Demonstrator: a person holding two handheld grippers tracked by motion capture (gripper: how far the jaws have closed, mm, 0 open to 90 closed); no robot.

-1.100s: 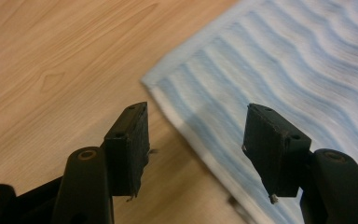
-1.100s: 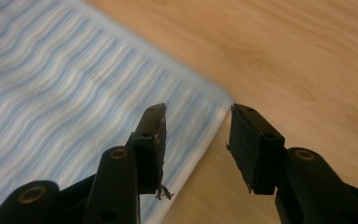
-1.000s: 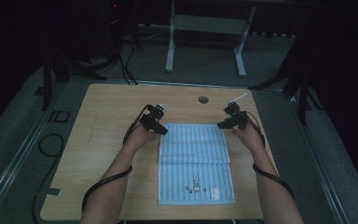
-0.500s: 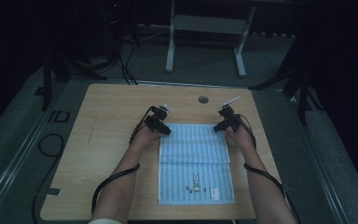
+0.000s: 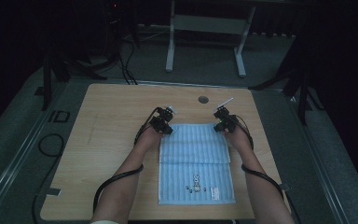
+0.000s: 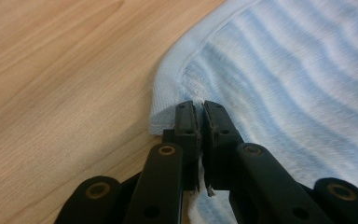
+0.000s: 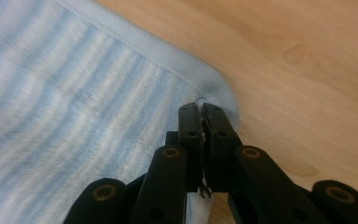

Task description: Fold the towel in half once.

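At the bottom of the high view the person's forearms come in and run up either side of a pale blue striped towel, which lies flat on the wooden bench in the lower middle of the frame, its rabbit motif toward the near edge. At the towel's far edge, the left gripper has just been closing and now pinches the far left corner, cloth caught between its jaws in the left gripper view. The right gripper has likewise just clamped onto the far right corner. The step in hand looks like the grasp before a fold. Next, I judge, both corners must rise together and travel toward the near edge, evenly. Beyond, a small round hole sits near the bench's far edge.
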